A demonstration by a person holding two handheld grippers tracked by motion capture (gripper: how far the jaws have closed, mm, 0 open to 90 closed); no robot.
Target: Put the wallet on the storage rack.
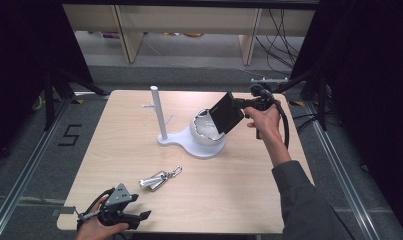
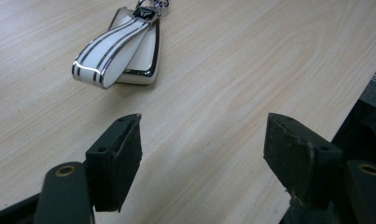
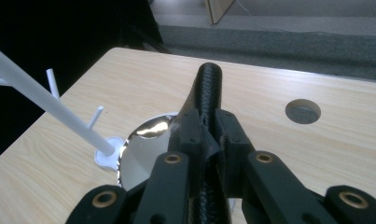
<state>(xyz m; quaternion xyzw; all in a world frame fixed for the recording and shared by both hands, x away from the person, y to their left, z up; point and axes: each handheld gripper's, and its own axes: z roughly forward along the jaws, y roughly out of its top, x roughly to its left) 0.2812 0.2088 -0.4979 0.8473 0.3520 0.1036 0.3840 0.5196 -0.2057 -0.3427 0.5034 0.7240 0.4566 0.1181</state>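
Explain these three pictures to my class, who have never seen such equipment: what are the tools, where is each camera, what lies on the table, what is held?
A person works with two hand-held grippers. The high view looks down on a wooden table. The other two cameras ride on the grippers, looking along their black jaws. The right gripper is shut on a flat black wallet-like case, held above the shiny bowl of a white stand with an upright peg post. The left gripper is open near the table's front edge, aimed at a white key fob with a metal clasp, lying on the table.
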